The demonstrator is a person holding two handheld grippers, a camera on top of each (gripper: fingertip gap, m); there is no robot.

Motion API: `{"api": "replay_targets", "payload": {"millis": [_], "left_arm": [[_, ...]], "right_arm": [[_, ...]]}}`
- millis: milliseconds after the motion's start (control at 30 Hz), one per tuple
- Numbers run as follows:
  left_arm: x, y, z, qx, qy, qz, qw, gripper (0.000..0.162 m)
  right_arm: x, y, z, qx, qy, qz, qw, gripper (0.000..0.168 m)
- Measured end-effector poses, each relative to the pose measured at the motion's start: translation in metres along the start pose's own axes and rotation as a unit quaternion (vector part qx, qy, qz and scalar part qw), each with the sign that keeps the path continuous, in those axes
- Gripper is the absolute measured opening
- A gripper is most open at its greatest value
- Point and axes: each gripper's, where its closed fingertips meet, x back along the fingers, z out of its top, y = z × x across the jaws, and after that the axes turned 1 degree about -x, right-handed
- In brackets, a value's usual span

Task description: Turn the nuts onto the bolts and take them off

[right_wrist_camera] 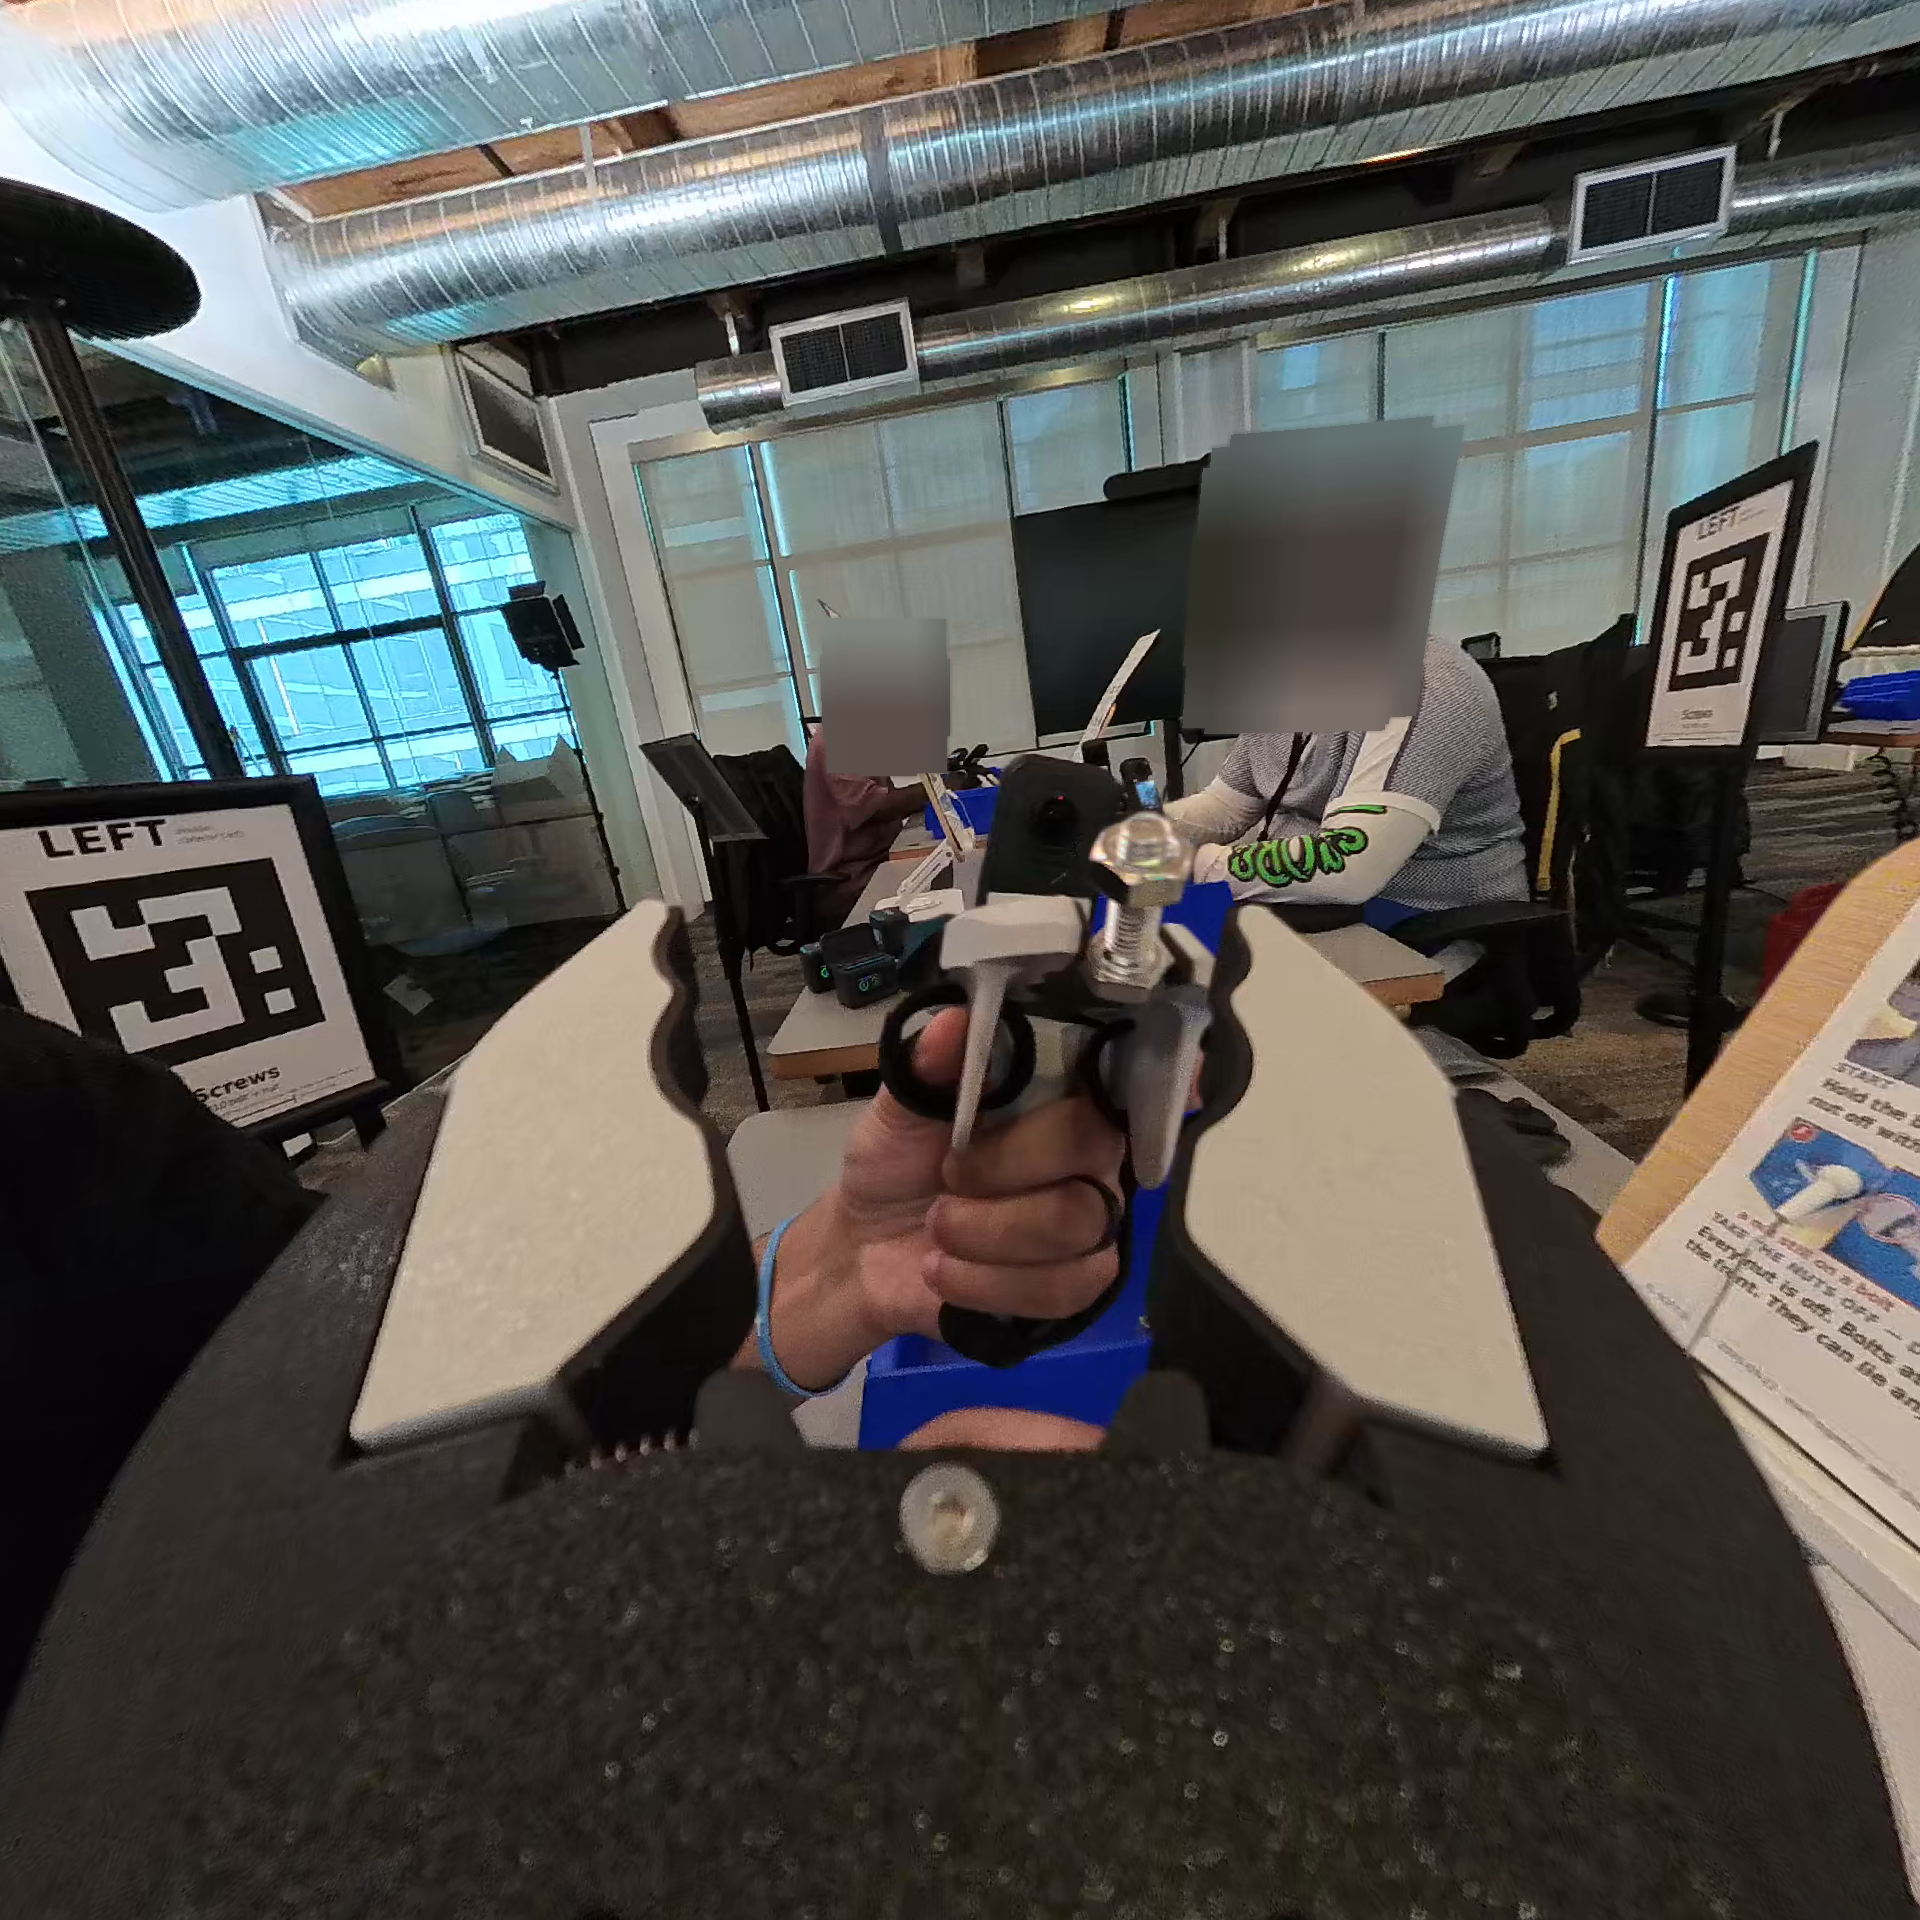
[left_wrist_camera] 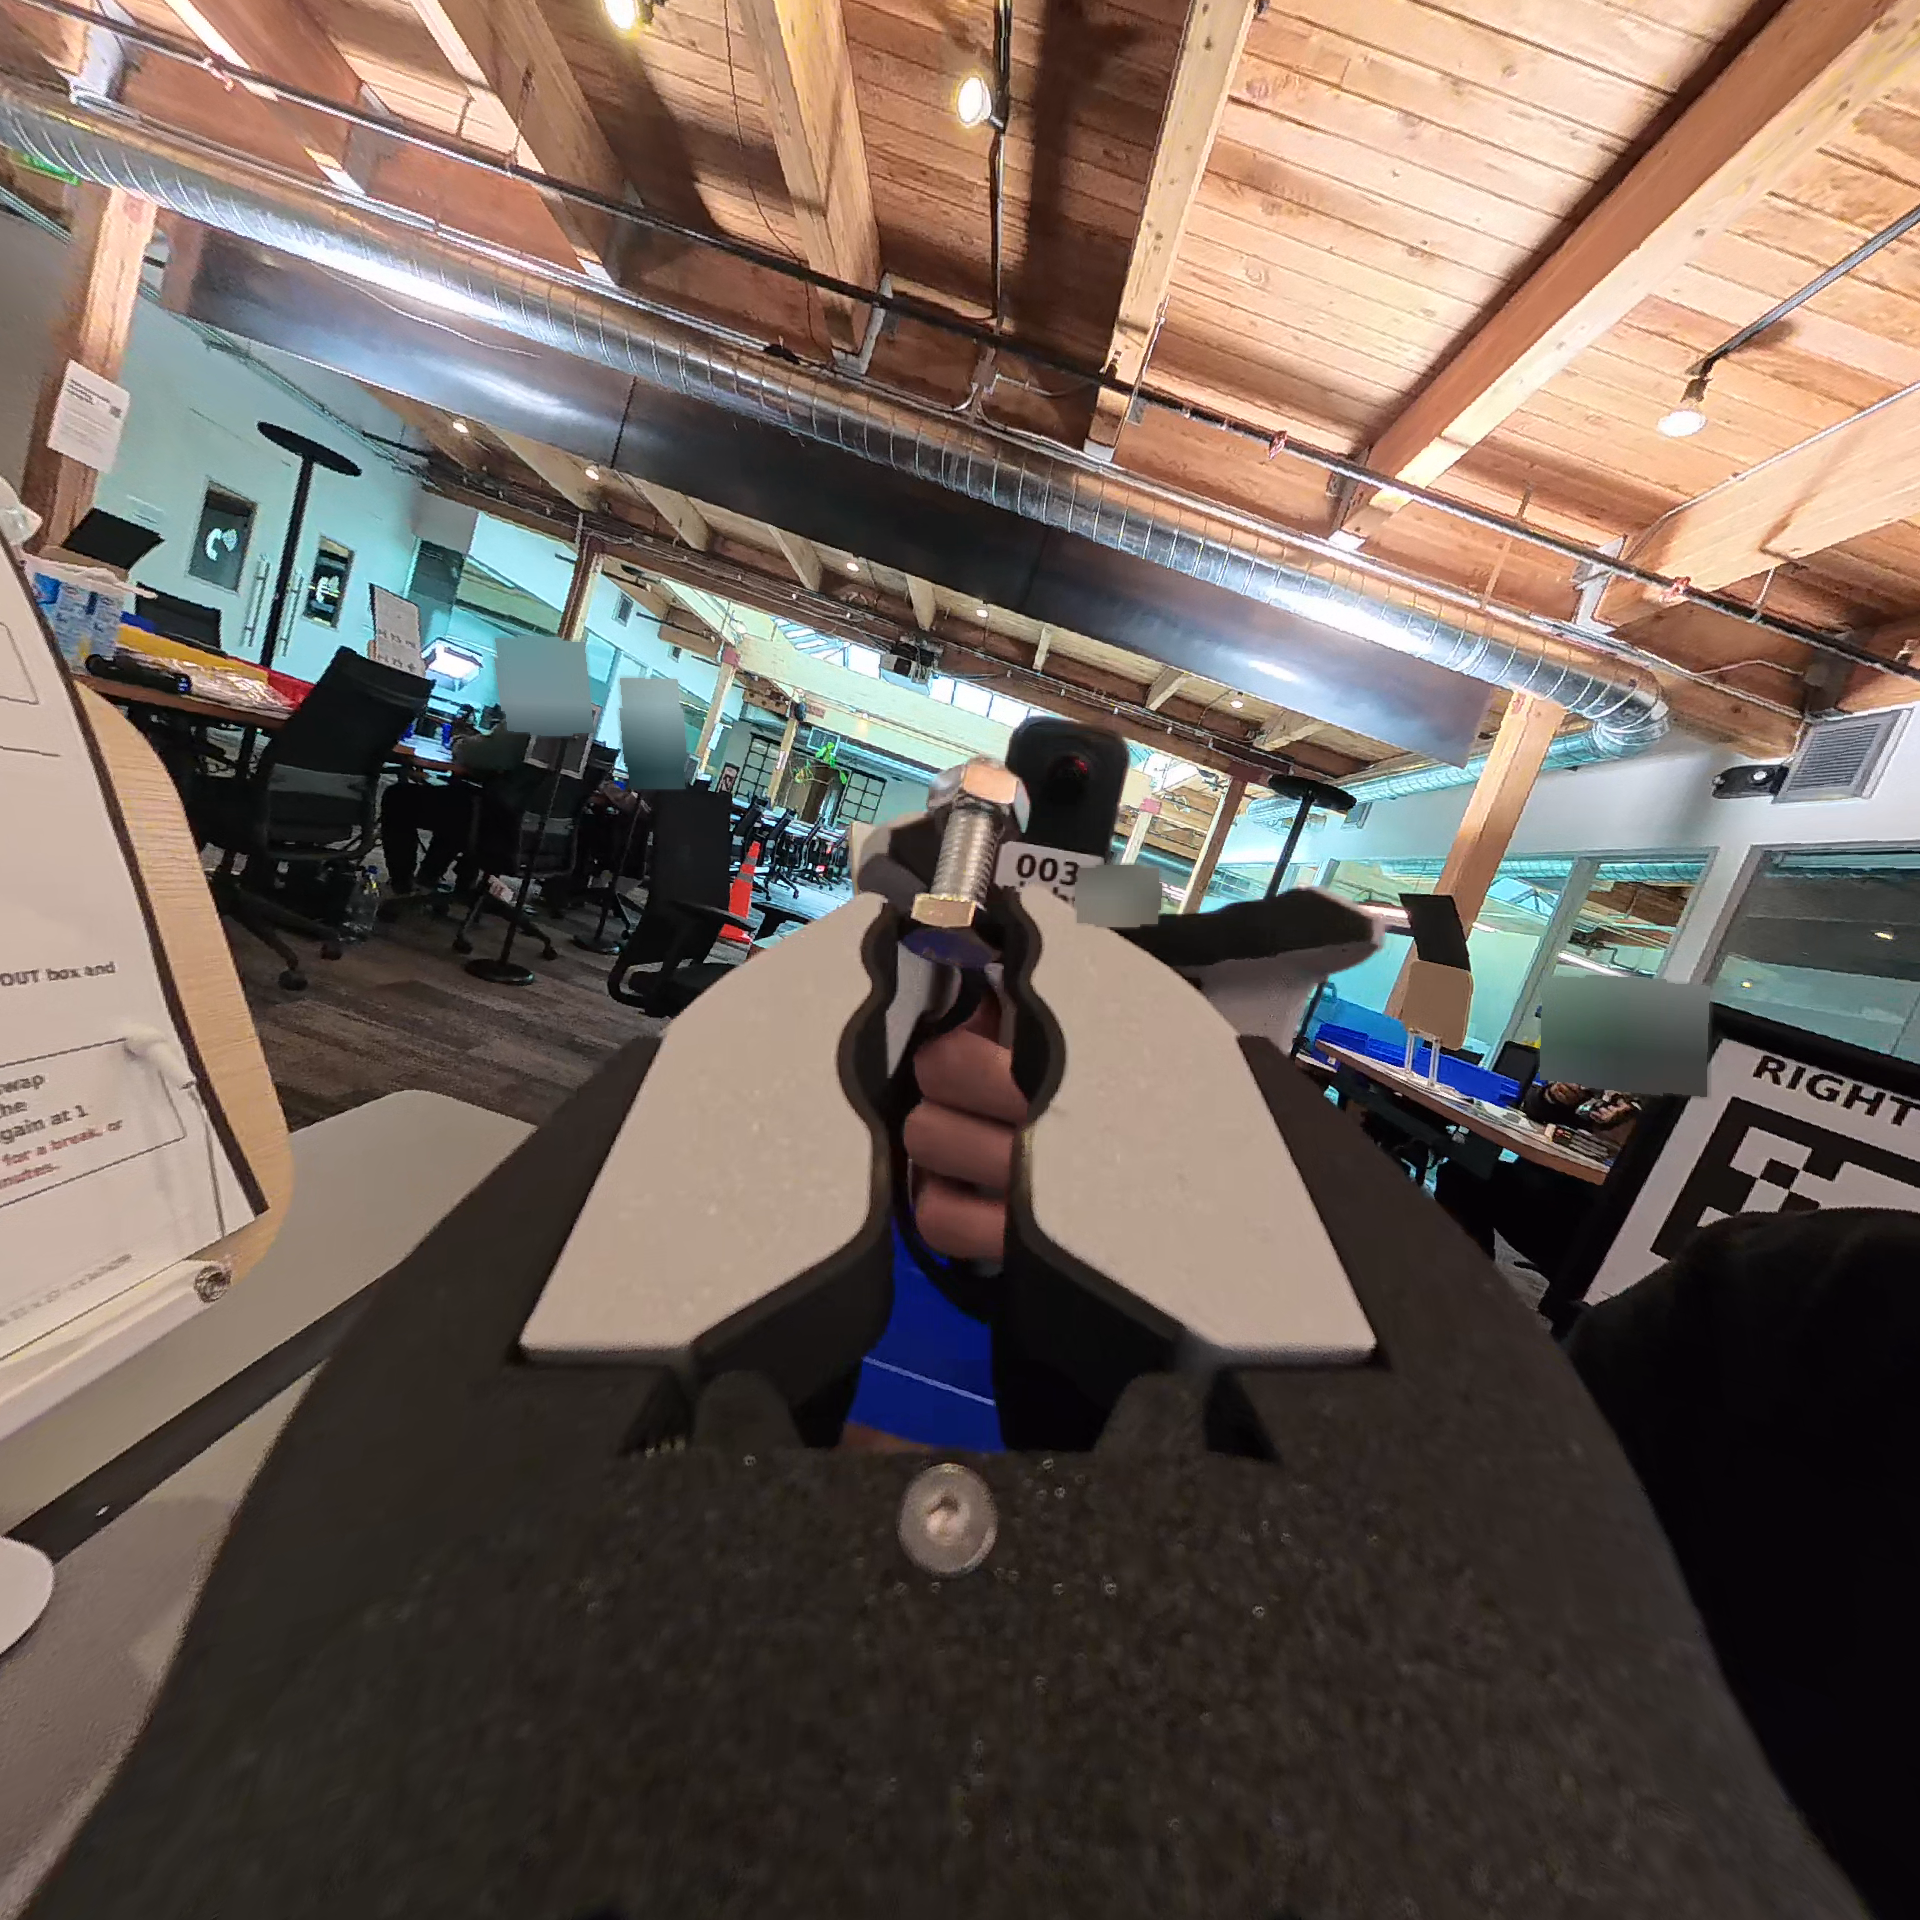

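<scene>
A silver bolt (left_wrist_camera: 961, 847) stands head up with a hex nut (left_wrist_camera: 943, 912) low on its thread. My left gripper (left_wrist_camera: 951, 923) is shut on the bolt's lower end at the nut. In the right wrist view the bolt (right_wrist_camera: 1135, 904) and nut (right_wrist_camera: 1127, 971) stick up from the left gripper's white fingers (right_wrist_camera: 1013, 930). My right gripper (right_wrist_camera: 951, 925) is open wide and empty, its tips either side of the left gripper and bolt without touching them. One of its fingers (left_wrist_camera: 1299, 930) shows behind the bolt in the left wrist view.
A blue bin (right_wrist_camera: 997, 1371) sits below both grippers on a grey table (left_wrist_camera: 364, 1195). An instruction sheet on a wooden board (right_wrist_camera: 1818, 1195) stands at one side. Black-and-white marker boards (right_wrist_camera: 187, 956) (left_wrist_camera: 1818, 1164) stand nearby. People sit at desks behind.
</scene>
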Motion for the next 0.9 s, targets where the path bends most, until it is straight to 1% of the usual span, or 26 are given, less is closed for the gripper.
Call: {"api": "replay_targets", "payload": {"millis": [200, 400, 533, 700, 833, 900], "left_arm": [[-0.013, 0.0, -0.02, 0.007, -0.029, -0.005, 1.0, 0.018], [-0.024, 0.003, -0.036, 0.012, -0.052, -0.012, 0.999, 0.018], [-0.016, 0.005, -0.022, 0.008, -0.029, -0.014, 0.999, 0.018], [-0.002, 0.002, -0.002, 0.0, -0.005, -0.005, 1.0, 0.018], [0.001, -0.002, -0.001, 0.003, -0.002, 0.001, 1.0, 0.019], [0.0, -0.004, -0.004, 0.002, -0.007, 0.005, 1.0, 0.018]], "right_arm": [[-0.011, 0.0, -0.006, 0.002, 0.0, -0.006, 1.0, 0.099], [-0.011, 0.003, -0.008, -0.003, 0.002, -0.003, 1.0, 0.098], [-0.007, 0.008, -0.006, 0.006, 0.0, -0.02, 1.0, 0.097], [-0.004, 0.005, -0.002, -0.002, 0.008, -0.011, 1.0, 0.096], [-0.01, -0.001, -0.009, 0.003, -0.005, -0.001, 1.0, 0.096], [-0.012, -0.001, -0.007, 0.003, 0.001, -0.005, 1.0, 0.099]]}}
